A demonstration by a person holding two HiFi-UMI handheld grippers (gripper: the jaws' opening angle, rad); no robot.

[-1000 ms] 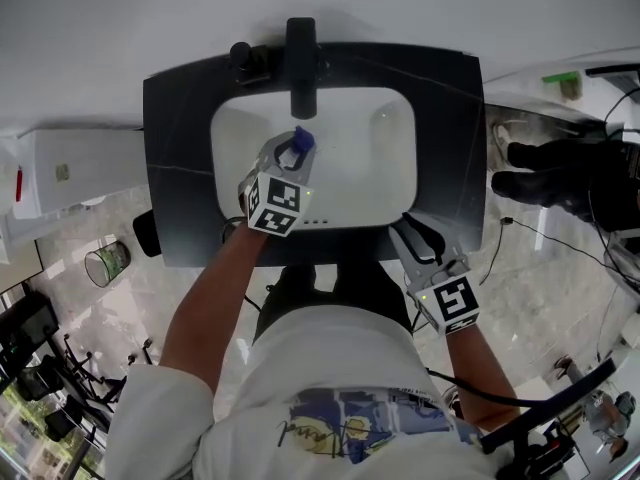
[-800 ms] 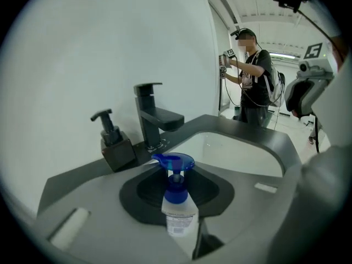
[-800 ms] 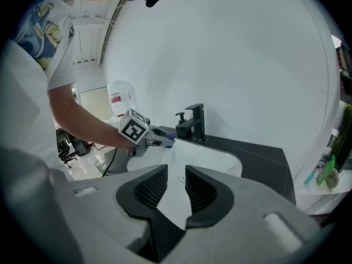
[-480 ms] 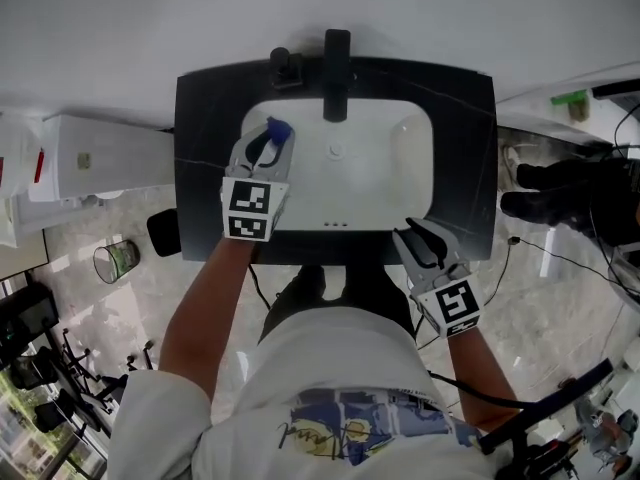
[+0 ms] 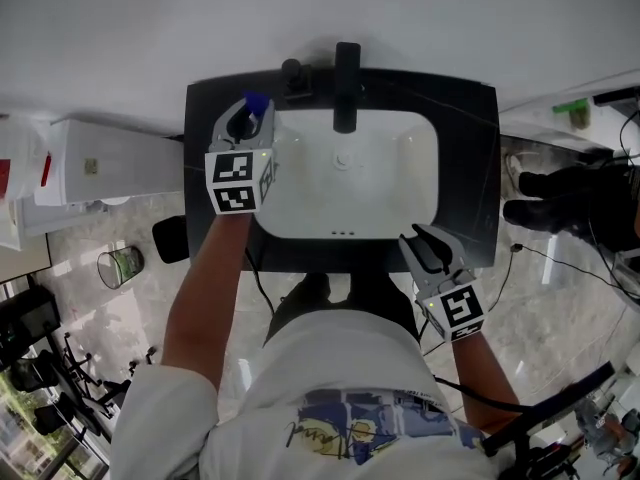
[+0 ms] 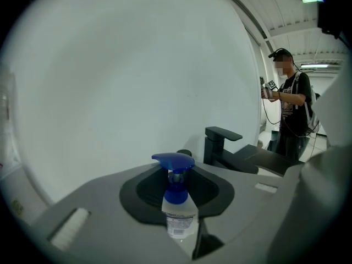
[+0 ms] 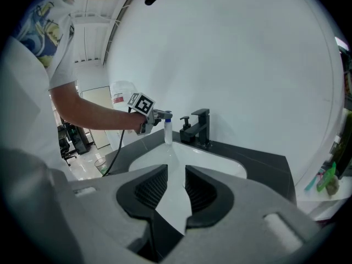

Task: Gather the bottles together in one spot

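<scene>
A small clear spray bottle (image 6: 177, 205) with a blue cap (image 5: 258, 102) is pinched upright in my left gripper (image 5: 247, 120), which is shut on its body. It hangs over the dark counter's (image 5: 465, 168) rear left corner, beside the white basin (image 5: 350, 183). The right gripper view shows the same bottle (image 7: 168, 131) held by the left gripper (image 7: 159, 116) left of the black faucet (image 7: 201, 126). I cannot tell whether the bottle touches the counter. My right gripper (image 5: 419, 238) is at the counter's front right edge, open, nothing between its jaws (image 7: 176, 188).
A black faucet (image 5: 347, 73) and a black pump dispenser (image 5: 292, 76) stand at the basin's rear edge. A white unit (image 5: 100, 163) sits left of the counter. A green bottle (image 5: 572, 108) stands on a shelf at the far right. A person (image 6: 289, 109) stands beyond the sink.
My left gripper has carried the spray bottle from over the basin leftward and back to the counter's rear left corner. The right gripper has stayed at the front right edge.
</scene>
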